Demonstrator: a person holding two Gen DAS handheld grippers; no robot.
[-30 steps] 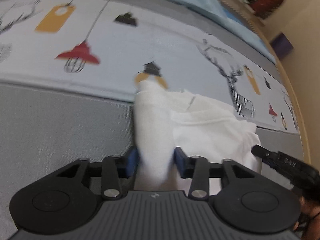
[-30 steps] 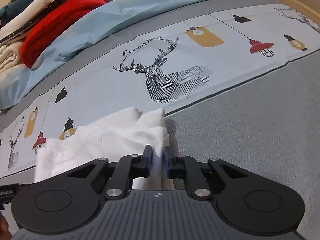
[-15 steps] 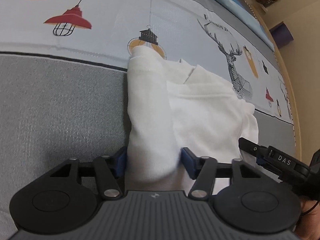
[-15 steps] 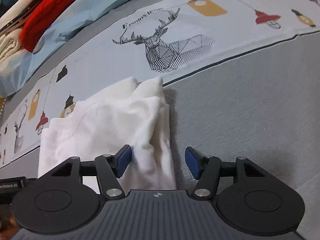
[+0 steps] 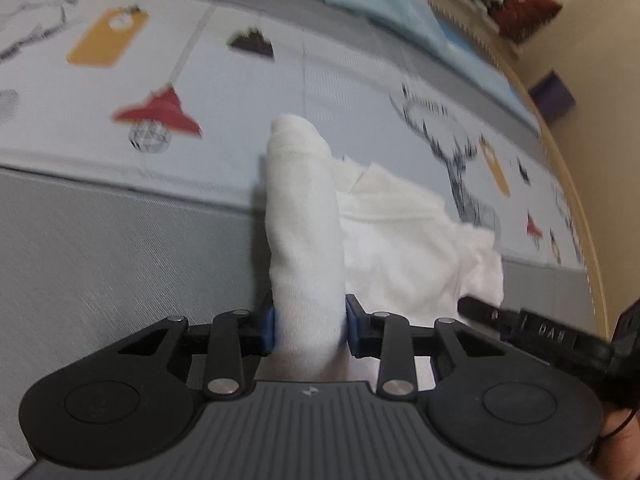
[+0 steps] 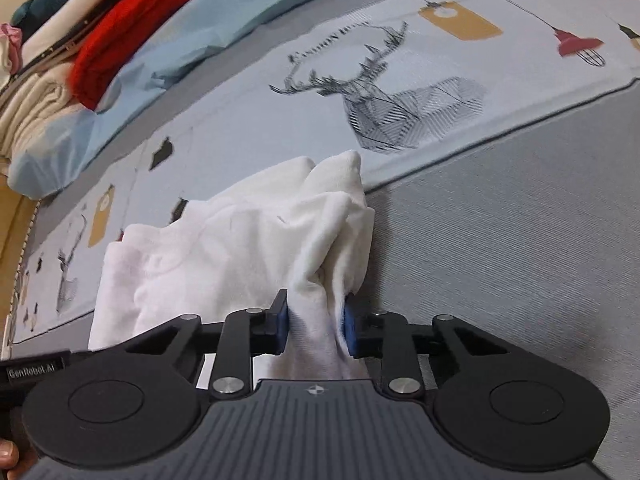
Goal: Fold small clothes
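Garment (image 5: 404, 240): white, small, crumpled; lay at centre frame in both views, across the border of grey cover and printed sheet; also seen in right wrist view (image 6: 224, 248).
Left gripper (image 5: 309, 326): bottom centre of left wrist view; jaws closing, blue pads pressed on a rolled fold of the garment; fold ran up the frame from the pads to mid-frame.
Right gripper (image 6: 316, 320): bottom centre of right wrist view; jaws closing, blue pads pinched on a bunched edge of the garment at its right side.
Right gripper, second sighting: black finger at lower right of left wrist view, touching the garment's right edge.
Sheet (image 6: 248, 120): pale blue-grey, printed with deer, lamps and tags; filled the upper half of both views.
Cover (image 6: 520, 240): grey, woven; right half of right wrist view, left half of left wrist view.
Blanket (image 6: 192, 32): light blue; upper left of right wrist view.
Clothes pile (image 6: 120, 40): red, cream and teal; top left corner of right wrist view.
Hand (image 6: 10, 456): partly seen at bottom left corner of right wrist view.
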